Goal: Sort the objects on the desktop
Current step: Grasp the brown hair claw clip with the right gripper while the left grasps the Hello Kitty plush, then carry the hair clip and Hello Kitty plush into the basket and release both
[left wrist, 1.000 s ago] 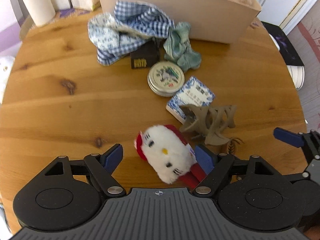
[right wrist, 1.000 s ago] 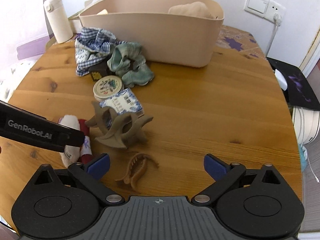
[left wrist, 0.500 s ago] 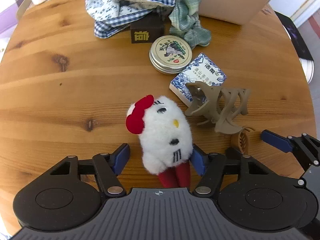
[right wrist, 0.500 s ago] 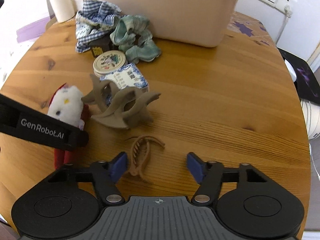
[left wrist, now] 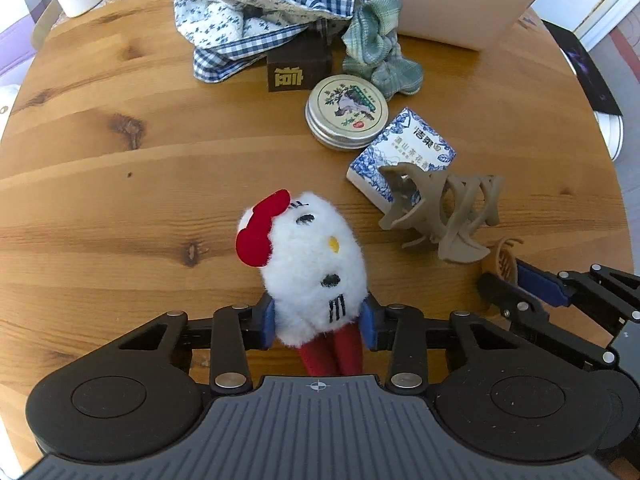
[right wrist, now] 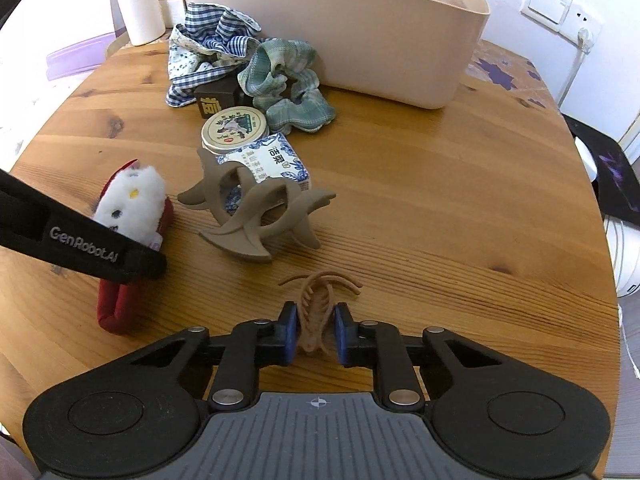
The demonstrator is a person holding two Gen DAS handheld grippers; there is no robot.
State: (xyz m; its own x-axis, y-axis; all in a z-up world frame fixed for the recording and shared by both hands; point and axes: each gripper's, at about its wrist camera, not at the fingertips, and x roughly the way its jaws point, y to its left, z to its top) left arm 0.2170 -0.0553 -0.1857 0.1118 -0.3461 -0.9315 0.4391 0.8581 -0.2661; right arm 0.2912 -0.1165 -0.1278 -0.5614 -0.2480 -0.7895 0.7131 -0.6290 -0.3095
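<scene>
Left gripper (left wrist: 318,326): fingers closing, blue pads pressed into the white plush toy (left wrist: 308,268), which lies on the wooden surface (left wrist: 120,184) between them. Right gripper (right wrist: 314,334): fingers closing, pinching the small brown hair claw (right wrist: 316,312). Ahead of both: large grey hair claw (right wrist: 256,216), blue-patterned box (right wrist: 268,164), round tin (right wrist: 234,128); beige bin (right wrist: 360,40) farther beyond.

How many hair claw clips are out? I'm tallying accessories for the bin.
2: the large grey-brown claw clip beside the blue-patterned box, and the small tan claw clip between the right gripper's closing fingers. Cloths may hide more.
</scene>
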